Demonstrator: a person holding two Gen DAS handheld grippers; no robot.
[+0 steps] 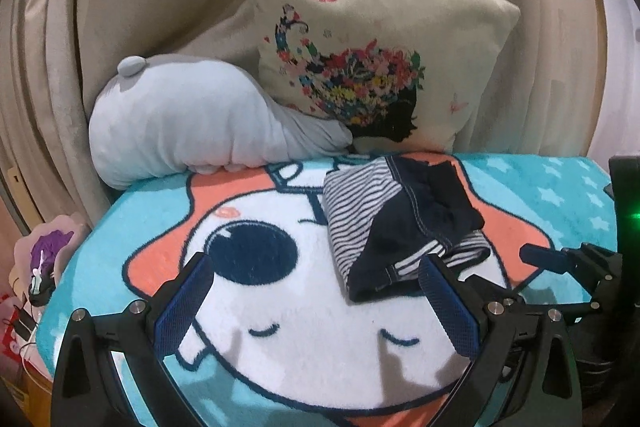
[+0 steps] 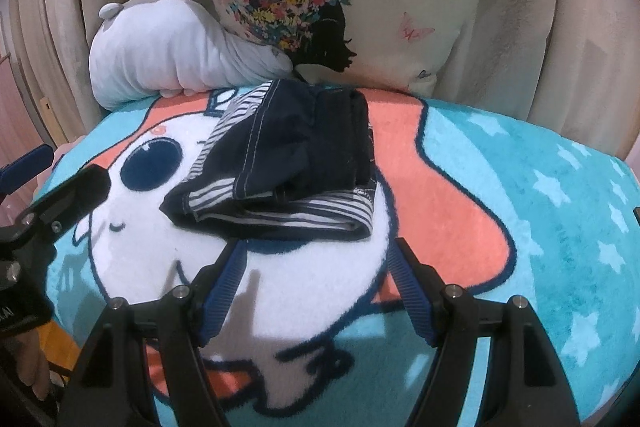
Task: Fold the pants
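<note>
The pants [image 1: 400, 223], dark navy with a striped lining, lie folded in a compact bundle on the cartoon blanket [image 1: 304, 347]. They also show in the right wrist view [image 2: 288, 163]. My left gripper [image 1: 316, 275] is open and empty, just in front of the bundle and slightly left; its right finger [image 1: 444, 291] is near the bundle's near corner. My right gripper [image 2: 316, 255] is open and empty, just in front of the bundle's near edge. The left gripper also shows at the left edge of the right wrist view [image 2: 60, 179].
A cream flower-print cushion [image 1: 368, 43] and a pale grey plush pillow [image 1: 188, 115] lean at the blanket's far edge against beige curtains [image 1: 120, 7]. The blanket [image 2: 560, 227] ends at the left and right. Clutter [image 1: 36, 267] sits low left.
</note>
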